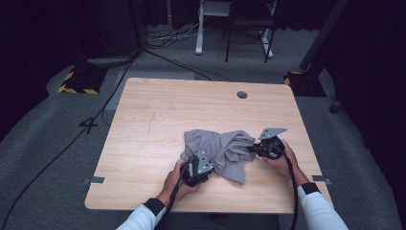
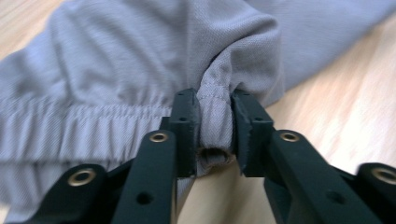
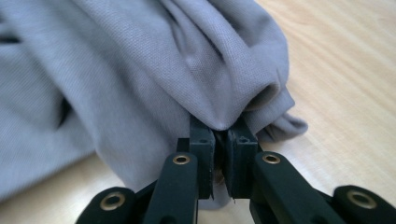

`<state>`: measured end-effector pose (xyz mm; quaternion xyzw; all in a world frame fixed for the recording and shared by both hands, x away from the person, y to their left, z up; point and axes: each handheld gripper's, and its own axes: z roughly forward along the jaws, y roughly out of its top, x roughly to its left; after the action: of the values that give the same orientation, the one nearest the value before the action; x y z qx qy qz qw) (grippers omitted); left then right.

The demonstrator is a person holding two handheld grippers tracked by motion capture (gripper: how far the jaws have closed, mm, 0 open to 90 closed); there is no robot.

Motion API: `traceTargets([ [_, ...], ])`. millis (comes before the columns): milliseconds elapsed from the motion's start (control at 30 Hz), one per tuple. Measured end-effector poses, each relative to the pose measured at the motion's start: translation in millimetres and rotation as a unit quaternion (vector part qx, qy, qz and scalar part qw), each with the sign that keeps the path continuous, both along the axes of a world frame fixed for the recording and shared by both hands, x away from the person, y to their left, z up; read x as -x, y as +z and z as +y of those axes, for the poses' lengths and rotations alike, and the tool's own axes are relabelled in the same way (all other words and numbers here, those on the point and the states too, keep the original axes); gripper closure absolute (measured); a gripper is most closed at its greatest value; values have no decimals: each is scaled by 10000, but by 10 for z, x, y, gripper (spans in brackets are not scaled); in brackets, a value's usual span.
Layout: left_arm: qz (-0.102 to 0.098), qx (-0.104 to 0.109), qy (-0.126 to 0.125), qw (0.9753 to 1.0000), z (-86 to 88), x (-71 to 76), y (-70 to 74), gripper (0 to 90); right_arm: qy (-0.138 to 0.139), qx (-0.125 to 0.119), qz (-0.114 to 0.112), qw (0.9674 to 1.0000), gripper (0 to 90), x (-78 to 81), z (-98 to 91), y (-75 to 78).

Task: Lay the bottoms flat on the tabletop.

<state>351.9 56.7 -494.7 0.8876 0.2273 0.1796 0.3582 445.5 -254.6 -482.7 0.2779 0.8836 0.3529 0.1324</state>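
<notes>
**Grey garment pinched at 2 points**

Grey garment lies bunched on the wooden table, toward its near right. The left gripper is clamped on the elastic waistband edge; the right gripper is closed on a gathered fold at the opposite side. Holding 2 separated points probably readies the cloth for lifting or spreading flat.
</notes>
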Motion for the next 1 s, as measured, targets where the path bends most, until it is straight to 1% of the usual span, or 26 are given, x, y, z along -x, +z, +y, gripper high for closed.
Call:
traceTargets([
  [33, 20, -15, 32, 10000, 83, -46, 23, 740, 62, 4, 23, 10000, 830, 34, -2, 18],
  [67, 44, 38, 238, 9997, 207, -111, 52, 747, 330, 58, 15, 9994, 831, 157, 24, 66],
  [133, 96, 217, 459, 9987, 363, -182, 99, 746, 560, 9, 26, 9984, 832, 275, 65, 104],
  [167, 59, 321, 593, 9977, 458, -216, 134, 745, 697, 11, 29, 9976, 832, 350, 100, 121],
  [200, 59, 321, 593, 9977, 458, -216, 134, 745, 856, 56, 20, 9963, 832, 444, 158, 132],
  [267, -15, 444, 868, 9952, 617, -265, 200, 739, 1104, 126, 5, 9938, 832, 589, 257, 141],
  [333, -25, 445, 962, 9944, 694, -290, 220, 740, 1396, 137, 11, 9901, 831, 763, 398, 134],
  [367, -25, 445, 962, 9944, 694, -290, 220, 740, 1396, 137, 11, 9901, 831, 763, 398, 134],
  [400, 32, 474, 1181, 9919, 750, -328, 218, 739, 1721, 244, 7, 9848, 829, 945, 580, 113],
  [433, 32, 474, 1181, 9919, 750, -328, 218, 739, 1833, 247, 6, 9827, 828, 1001, 636, 114],
  [500, 80, 461, 1421, 9887, 804, -376, 176, 731, 2066, 148, 25, 9783, 825, 1118, 767, 112],
  [533, 142, 460, 1464, 9881, 812, -397, 159, 725, 2167, 124, 58, 9761, 813, 1164, 829, 101],
  [567, 142, 397, 1523, 9874, 816, -411, 147, 710, 2249, 142, 54, 9743, 756, 1205, 888, 88],
  [600, 119, 403, 1603, 9862, 820, -420, 137, 675, 2299, 121, 79, 9731, 698, 1240, 938, 77],
  [633, 133, 446, 1631, 9855, 837, -427, 140, 640, 2406, 121, 139, 9705, 649, 1264, 976, 76],
  [667, 133, 446, 1631, 9855, 837, -427, 140, 579, 2503, 150, 117, 9680, 595, 1284, 998, 86],
  [700, 91, 554, 1668, 9844, 871, -404, 182, 500, 2525, 130, 79, 9675, 544, 1290, 998, 109],
  [733, 91, 554, 1668, 9844, 871, -404, 182, 440, 2525, 130, 79, 9675, 544, 1290, 998, 109],
  [767, 53, 558, 1653, 9846, 882, -373, 225, 440, 2475, 51, 85, 9688, 534, 1280, 976, 143],
  [800, -161, 617, 1533, 9861, 910, -281, 345, 352, 2327, -239, 32, 9722, 509, 1223, 849, 250],
  [833, -288, 664, 1523, 9857, 924, -224, 410, 343, 2241, -335, -3, 9740, 498, 1191, 796, 294],
  [867, -288, 664, 1523, 9857, 924, -224, 410, 325, 2241, -335, -3, 9740, 498, 1191, 796, 294],
  [900, -374, 771, 1413, 9862, 941, -158, 488, 325, 2076, -507, -56, 9769, 499, 1151, 725, 353],
  [933, -353, 856, 1313, 9870, 945, -115, 542, 301, 1921, -763, -80, 9784, 499, 1094, 640, 421],
  [967, -356, 990, 1195, 9872, 929, -46, 611, 284, 1587, -825, -274, 9835, 487, 1006, 564, 498],
  [1000, -279, 1116, 991, 9884, 904, -16, 634, 278, 1409, -754, -375, 9864, 490, 964, 554, 513],
])
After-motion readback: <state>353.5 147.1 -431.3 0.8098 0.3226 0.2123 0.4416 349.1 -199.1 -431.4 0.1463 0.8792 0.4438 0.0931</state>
